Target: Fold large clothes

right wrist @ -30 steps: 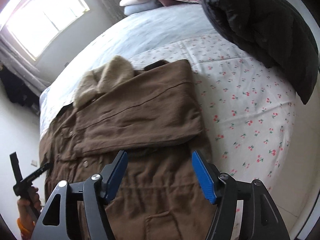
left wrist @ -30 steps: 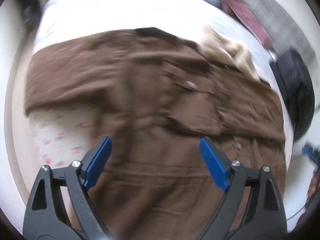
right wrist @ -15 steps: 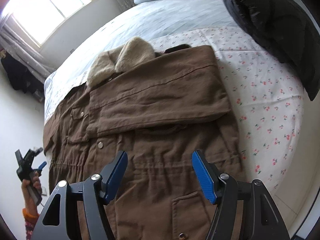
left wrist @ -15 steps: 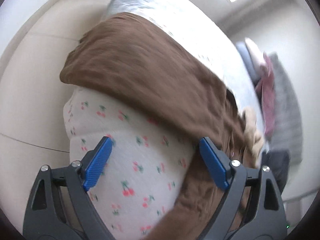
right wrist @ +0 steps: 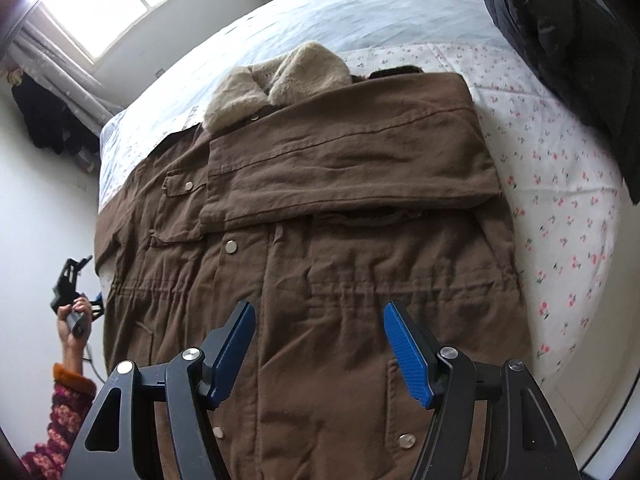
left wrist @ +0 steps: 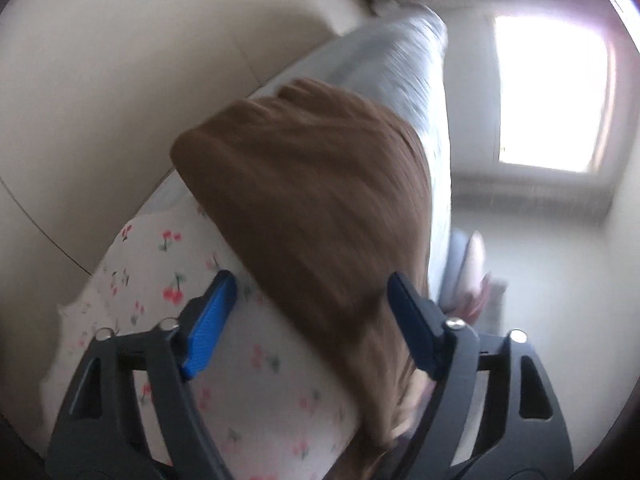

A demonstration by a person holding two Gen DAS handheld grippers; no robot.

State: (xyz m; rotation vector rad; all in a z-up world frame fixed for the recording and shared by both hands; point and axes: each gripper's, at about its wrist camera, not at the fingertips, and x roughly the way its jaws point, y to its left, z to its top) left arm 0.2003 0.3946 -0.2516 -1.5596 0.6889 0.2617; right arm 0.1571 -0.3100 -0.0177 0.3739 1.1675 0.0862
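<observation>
The brown coat [right wrist: 304, 248] lies face up on the bed [right wrist: 560, 184], its long axis running from the fur collar [right wrist: 276, 80] at the far end toward the hem at the near edge. One sleeve [right wrist: 348, 160] is already folded across the chest; the other sleeve [left wrist: 304, 208] drapes over the bed's left side — and that is what the next move turns on. The left gripper [left wrist: 312, 320] sits down beside that edge, much nearer the hanging sleeve than the right one is. Its jaws are closing with the brown cloth between the blue pads, though the view is blurred and the pads do not seem to press on it yet. The right gripper [right wrist: 320, 352] hovers over the coat's lower front, fingers apart, holding nothing. A black padded jacket [right wrist: 568, 40] lies well apart at the bed's right — nothing blocks the sleeve's way across the chest.
</observation>
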